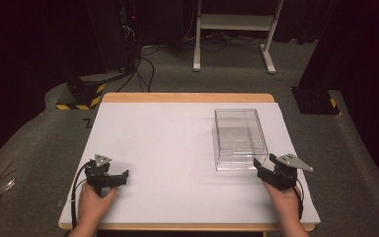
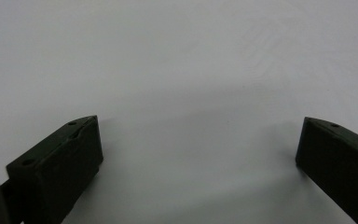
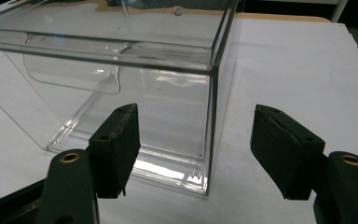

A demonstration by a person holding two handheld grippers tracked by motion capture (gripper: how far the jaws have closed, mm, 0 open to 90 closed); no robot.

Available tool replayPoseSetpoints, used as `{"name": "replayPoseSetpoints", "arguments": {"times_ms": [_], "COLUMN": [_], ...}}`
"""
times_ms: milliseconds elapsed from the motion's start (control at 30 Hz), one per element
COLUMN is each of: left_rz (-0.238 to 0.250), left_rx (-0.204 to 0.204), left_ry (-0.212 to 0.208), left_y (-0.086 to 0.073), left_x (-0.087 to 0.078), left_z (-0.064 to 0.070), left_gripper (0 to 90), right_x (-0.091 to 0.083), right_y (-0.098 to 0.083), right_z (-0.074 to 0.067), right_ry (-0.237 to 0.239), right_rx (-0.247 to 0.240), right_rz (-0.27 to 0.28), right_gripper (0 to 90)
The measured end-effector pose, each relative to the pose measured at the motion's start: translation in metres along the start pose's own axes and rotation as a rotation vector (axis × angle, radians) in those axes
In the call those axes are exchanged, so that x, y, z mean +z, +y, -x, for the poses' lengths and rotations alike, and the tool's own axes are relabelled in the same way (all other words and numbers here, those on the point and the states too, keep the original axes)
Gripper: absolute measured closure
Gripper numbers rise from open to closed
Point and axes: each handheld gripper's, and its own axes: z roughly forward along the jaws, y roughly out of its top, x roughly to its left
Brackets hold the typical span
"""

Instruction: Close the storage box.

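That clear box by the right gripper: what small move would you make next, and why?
Probably ease the right gripper forward so its open jaws straddle the near right corner of the clear box. That corner edge already stands between the jaws in the right gripper view, with nothing gripped yet. The left gripper rests open over bare white table, so it can wait.

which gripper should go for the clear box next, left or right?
Right, likely. The right gripper sits open just off the clear box, its near corner between the jaws. The left gripper is open over bare table, far across.
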Motion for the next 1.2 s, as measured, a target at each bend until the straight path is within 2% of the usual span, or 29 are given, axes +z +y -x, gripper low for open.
{"name": "replayPoseSetpoints", "arguments": {"times_ms": [367, 600, 633, 767, 800, 833, 867, 933, 1200], "left_rz": [0.000, 0.000, 0.000, 0.000, -0.001, -0.001, -0.002, -0.002, 0.001], "left_rx": [0.000, 0.000, 0.000, 0.000, 0.003, 0.003, 0.004, 0.007, 0.007], "left_ry": [0.000, 0.000, 0.000, 0.000, 0.000, 0.000, 0.001, 0.003, 0.006], "left_y": [0.000, 0.000, 0.000, 0.000, 0.000, 0.000, 0.000, 0.000, 0.000], "left_x": [0.000, 0.000, 0.000, 0.000, 0.000, 0.000, 0.000, 0.000, 0.000], "left_z": [0.000, 0.000, 0.000, 0.000, 0.000, 0.000, 0.000, 0.000, 0.000], "left_gripper": [0.6, 0.7, 0.6, 0.6, 0.6, 0.7, 0.7, 0.7, 0.9], "right_x": [-0.012, -0.022, -0.023, -0.023, -0.019, -0.019, -0.016, -0.013, -0.012], "right_y": [-0.020, -0.036, -0.041, -0.045, -0.044, -0.044, -0.044, -0.044, -0.045], "right_z": [0.009, 0.019, 0.022, 0.026, 0.027, 0.027, 0.026, 0.024, 0.023], "right_ry": [-0.021, -0.066, -0.082, -0.080, -0.066, -0.066, -0.063, -0.069, -0.072], "right_rx": [-0.007, -0.033, -0.040, -0.038, -0.047, -0.047, -0.052, -0.061, -0.074], "right_rz": [-0.038, -0.079, -0.100, -0.134, -0.167, -0.167, -0.205, -0.239, -0.238], "right_gripper": [33.1, 33.1, 33.2, 33.0, 32.8, 32.8, 32.7, 33.1, 33.8]}}
